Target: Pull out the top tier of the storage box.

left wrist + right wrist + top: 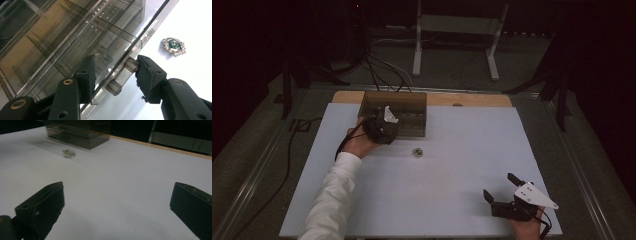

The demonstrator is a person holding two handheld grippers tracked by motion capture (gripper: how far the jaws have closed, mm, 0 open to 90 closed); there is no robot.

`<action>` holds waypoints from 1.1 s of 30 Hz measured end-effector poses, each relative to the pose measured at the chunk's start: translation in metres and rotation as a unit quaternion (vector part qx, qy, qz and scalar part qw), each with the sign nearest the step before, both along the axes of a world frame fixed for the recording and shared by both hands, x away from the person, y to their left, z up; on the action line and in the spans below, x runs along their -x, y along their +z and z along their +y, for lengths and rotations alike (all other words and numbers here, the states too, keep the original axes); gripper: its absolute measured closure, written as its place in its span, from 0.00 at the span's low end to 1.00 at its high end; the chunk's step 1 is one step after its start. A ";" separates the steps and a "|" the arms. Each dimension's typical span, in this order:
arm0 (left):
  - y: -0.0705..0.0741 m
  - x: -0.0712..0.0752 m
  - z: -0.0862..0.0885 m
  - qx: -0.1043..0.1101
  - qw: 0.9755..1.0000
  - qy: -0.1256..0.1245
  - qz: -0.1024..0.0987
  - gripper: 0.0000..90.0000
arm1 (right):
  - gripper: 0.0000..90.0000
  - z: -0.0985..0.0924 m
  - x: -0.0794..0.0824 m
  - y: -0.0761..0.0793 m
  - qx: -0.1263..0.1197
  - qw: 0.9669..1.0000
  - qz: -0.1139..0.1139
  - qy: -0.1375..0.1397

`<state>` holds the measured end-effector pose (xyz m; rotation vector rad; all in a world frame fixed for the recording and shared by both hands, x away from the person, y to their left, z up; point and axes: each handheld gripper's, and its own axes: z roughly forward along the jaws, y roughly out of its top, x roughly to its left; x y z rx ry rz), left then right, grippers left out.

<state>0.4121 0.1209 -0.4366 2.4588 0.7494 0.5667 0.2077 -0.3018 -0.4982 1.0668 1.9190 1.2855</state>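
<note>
The table [452,165] carries a white sheet, with a smoked-plastic drawer box [404,107] standing at its far edge. The box has clear dividers inside and, seen in the left gripper view, a cylindrical drawer handle [122,76] on its front. A small jewelled brooch [417,151] with a green centre lies loose on the sheet just in front of the box, apart from it.

The left hand-held gripper [115,73] is at the drawer front with its jaws spread to either side of the handle; one end of the handle seems to touch the right jaw pad, but the jaws have not closed on it. The right hand-held gripper [502,190] rests near the person's edge of the table, jaws wide apart and empty, well away from the brooch.

The step in hand looks like taking hold of the drawer handle. The next move probably calls for closing squarely on that slippery handle and pulling straight out, so the light box does not slide; the brooch likely goes inside afterwards.
</note>
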 end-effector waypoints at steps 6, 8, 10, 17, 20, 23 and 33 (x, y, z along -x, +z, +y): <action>0.000 0.002 -0.001 -0.001 1.000 0.000 -0.001 0.59 | 0.00 -0.001 0.000 0.000 -0.001 1.000 -0.001 -0.001; 0.000 0.003 -0.001 0.000 1.000 0.000 0.000 0.59 | 0.00 -0.001 0.000 0.000 -0.002 1.000 -0.001 -0.001; 0.000 0.004 0.000 -0.003 1.000 -0.001 0.001 0.59 | 0.00 -0.001 0.000 0.000 -0.001 1.000 0.000 -0.001; 0.001 0.006 0.000 0.001 1.000 -0.002 0.000 0.59 | 0.00 -0.001 0.000 0.000 -0.001 1.000 0.000 -0.001; 0.001 0.007 0.000 -0.002 1.000 -0.003 0.000 0.59 | 0.00 -0.001 0.000 0.000 -0.001 1.000 -0.001 -0.001; 0.002 0.009 0.000 -0.004 1.000 -0.003 0.000 0.59 | 0.00 -0.001 0.000 0.000 -0.001 1.000 -0.001 -0.001; 0.001 0.013 -0.001 -0.008 1.000 -0.005 -0.001 0.60 | 0.00 0.000 0.000 0.000 -0.001 1.000 0.000 -0.001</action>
